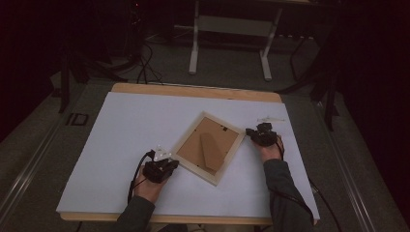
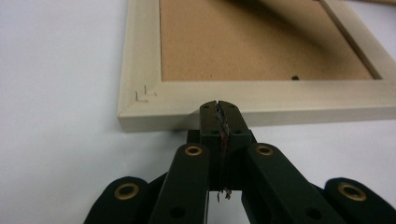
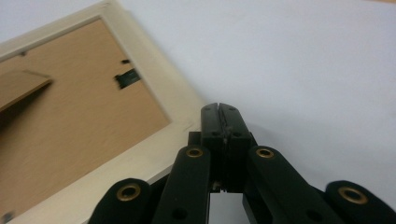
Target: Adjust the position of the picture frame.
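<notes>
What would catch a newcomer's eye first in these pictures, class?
A pale wooden picture frame lies face down and askew in the middle of the white table, its brown backing board and stand showing. The shut left gripper noses its near-left edge; the shut right gripper sits at its right corner.
</notes>
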{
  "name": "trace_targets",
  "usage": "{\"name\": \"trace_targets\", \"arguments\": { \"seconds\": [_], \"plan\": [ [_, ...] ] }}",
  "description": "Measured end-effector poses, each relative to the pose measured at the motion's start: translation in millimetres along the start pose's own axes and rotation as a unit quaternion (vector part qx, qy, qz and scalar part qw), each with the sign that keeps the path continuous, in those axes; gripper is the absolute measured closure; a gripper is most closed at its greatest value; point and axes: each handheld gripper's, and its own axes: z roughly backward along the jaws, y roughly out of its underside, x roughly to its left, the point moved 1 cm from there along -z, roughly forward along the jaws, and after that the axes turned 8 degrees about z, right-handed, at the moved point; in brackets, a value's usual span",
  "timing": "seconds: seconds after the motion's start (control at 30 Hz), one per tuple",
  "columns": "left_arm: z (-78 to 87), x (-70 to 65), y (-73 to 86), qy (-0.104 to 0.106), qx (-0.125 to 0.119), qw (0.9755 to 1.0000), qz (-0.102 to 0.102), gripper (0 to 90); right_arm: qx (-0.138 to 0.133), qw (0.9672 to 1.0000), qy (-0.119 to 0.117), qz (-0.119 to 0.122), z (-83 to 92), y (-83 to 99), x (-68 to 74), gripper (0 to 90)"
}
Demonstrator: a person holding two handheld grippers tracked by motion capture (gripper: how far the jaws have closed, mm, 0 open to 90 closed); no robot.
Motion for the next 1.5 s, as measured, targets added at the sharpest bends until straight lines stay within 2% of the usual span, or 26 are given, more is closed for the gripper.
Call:
{"name": "trace_targets", "arguments": {
  "seconds": [0.1,0.13,0.33,0.53,0.7,0.93,1.2,1.3,1.4,1.5],
  "plan": [
    [-1.2,-0.5,2.6,0.000,0.006,1.0000,0.001,90.0,0.005,1.0000,0.006,0.000,-3.3,-6.0,-2.5,89.9],
    [-3.7,-1.3,4.0,-0.004,0.014,0.9999,-0.007,90.0,0.006,1.0000,0.008,0.001,-4.5,-7.9,-3.4,89.8],
    [-5.5,-1.5,4.1,-0.004,0.017,0.9998,-0.009,90.0,0.020,0.9997,0.014,-0.004,-13.1,-14.2,-8.1,89.9],
    [-5.8,-1.1,3.9,-0.004,0.016,0.9998,-0.008,90.0,0.039,0.9991,0.009,-0.018,-20.9,-13.2,-10.5,89.9],
    [-5.8,-0.7,3.7,-0.005,0.016,0.9998,-0.007,90.0,0.033,0.9990,0.006,-0.029,-22.1,-12.1,-9.7,90.0],
    [-6.2,2.0,2.6,-0.006,0.016,0.9999,0.000,90.0,0.033,0.9991,0.000,-0.026,-22.8,-10.2,-6.3,90.0],
    [-5.2,11.3,-0.4,-0.013,0.018,0.9995,0.022,90.0,0.035,0.9992,-0.012,-0.013,-19.1,-5.5,-0.2,90.0],
    [-5.3,12.4,-0.7,-0.013,0.018,0.9995,0.024,90.0,0.036,0.9992,-0.014,-0.011,-18.1,-3.7,1.1,90.0],
    [-6.3,19.6,-3.0,-0.012,0.016,0.9989,0.043,90.0,0.038,0.9991,-0.020,-0.007,-14.6,1.0,5.6,90.0],
    [-6.7,21.7,-3.6,-0.009,0.016,0.9986,0.050,90.0,0.040,0.9989,-0.024,-0.001,-13.7,3.8,8.7,90.0]
  ]
}}
